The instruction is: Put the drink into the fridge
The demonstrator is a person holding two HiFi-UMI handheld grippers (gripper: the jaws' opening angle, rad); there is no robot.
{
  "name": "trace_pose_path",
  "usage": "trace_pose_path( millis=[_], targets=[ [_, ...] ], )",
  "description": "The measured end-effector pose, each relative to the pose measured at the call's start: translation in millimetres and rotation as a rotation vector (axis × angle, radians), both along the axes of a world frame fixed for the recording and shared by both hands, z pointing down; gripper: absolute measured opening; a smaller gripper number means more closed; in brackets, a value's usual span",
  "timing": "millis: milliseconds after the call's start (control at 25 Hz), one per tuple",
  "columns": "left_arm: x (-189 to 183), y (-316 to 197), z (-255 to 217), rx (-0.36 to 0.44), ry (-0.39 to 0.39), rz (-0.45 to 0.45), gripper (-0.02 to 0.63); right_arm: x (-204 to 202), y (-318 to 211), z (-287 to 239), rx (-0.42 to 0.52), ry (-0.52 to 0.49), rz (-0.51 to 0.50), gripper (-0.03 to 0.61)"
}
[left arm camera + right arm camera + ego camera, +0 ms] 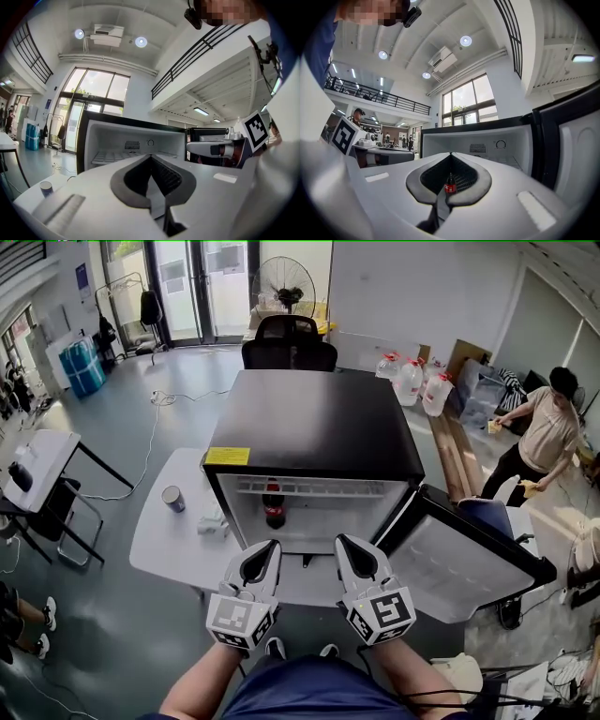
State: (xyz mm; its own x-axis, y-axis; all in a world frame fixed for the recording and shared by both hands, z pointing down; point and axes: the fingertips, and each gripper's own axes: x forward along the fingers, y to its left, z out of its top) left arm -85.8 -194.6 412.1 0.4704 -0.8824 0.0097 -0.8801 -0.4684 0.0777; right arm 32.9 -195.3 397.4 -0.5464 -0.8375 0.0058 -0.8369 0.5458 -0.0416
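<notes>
A cola bottle (pixel 274 507) with a red label stands upright inside the open black mini fridge (pixel 314 418), at the left of its compartment. Through the hollow between the right gripper's pads the bottle (pixel 450 186) shows far off. The fridge door (pixel 469 563) hangs open to the right. My left gripper (pixel 272 545) and right gripper (pixel 343 542) hover side by side just in front of the fridge opening, both pointing at it. The left gripper (pixel 150 155) has its tips together with nothing held. The right gripper (pixel 450 153) is also shut and empty.
The fridge sits on a white table (pixel 159 540) that also carries a blue cup (pixel 173 499) and a small white item (pixel 214 523). A black office chair (pixel 289 343) stands behind. Water jugs (pixel 410 381) and a person (pixel 548 432) are at the right.
</notes>
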Motion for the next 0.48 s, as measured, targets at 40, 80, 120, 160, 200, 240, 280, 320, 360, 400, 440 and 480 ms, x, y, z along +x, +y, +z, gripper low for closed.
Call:
trace_pose_path(
  millis=[40, 80, 120, 160, 200, 240, 280, 320, 360, 400, 440, 480],
  targets=[
    [0.9, 0.6, -0.9, 0.003, 0.001, 0.006, 0.004, -0.7, 1.6, -0.6, 0.004, 0.003, -0.002, 0.006],
    [2.0, 1.2, -1.9, 0.006, 0.001, 0.012, 0.003, -1.5, 3.2, -1.2, 0.007, 0.006, -0.006, 0.006],
    [3.6, 1.6, -2.9, 0.010, -0.001, 0.018, 0.004, -2.3, 4.8, -2.1, 0.009, 0.010, -0.011, 0.006],
    [5.5, 1.9, -3.9, 0.015, -0.005, 0.023, 0.003, -2.9, 6.3, -3.6, 0.010, 0.016, -0.016, 0.006],
    [7.6, 2.1, -4.7, 0.021, -0.010, 0.027, 0.004, -3.0, 7.6, -5.3, 0.012, 0.022, -0.017, 0.006],
    [9.6, 2.2, -5.1, 0.025, -0.014, 0.030, 0.003, -2.5, 8.7, -6.7, 0.015, 0.028, -0.014, 0.006],
    [11.3, 2.0, -4.9, 0.027, -0.015, 0.032, 0.005, -1.4, 9.4, -7.6, 0.018, 0.031, -0.007, 0.006],
    [12.6, 1.5, -4.2, 0.027, -0.013, 0.034, 0.005, -0.2, 9.9, -8.1, 0.021, 0.033, 0.000, 0.006],
    [13.5, 0.7, -3.2, 0.025, -0.011, 0.035, 0.005, 0.9, 10.2, -8.3, 0.023, 0.034, 0.005, 0.006],
    [14.1, -0.3, -2.1, 0.023, -0.009, 0.035, 0.005, 1.8, 10.1, -8.6, 0.025, 0.033, 0.008, 0.006],
    [14.3, -1.4, -1.0, 0.021, -0.009, 0.035, 0.005, 2.5, 9.8, -8.8, 0.026, 0.031, 0.010, 0.006],
    [14.5, -2.3, 0.1, 0.018, -0.010, 0.036, 0.005, 3.2, 9.5, -8.9, 0.026, 0.028, 0.010, 0.006]
  ],
)
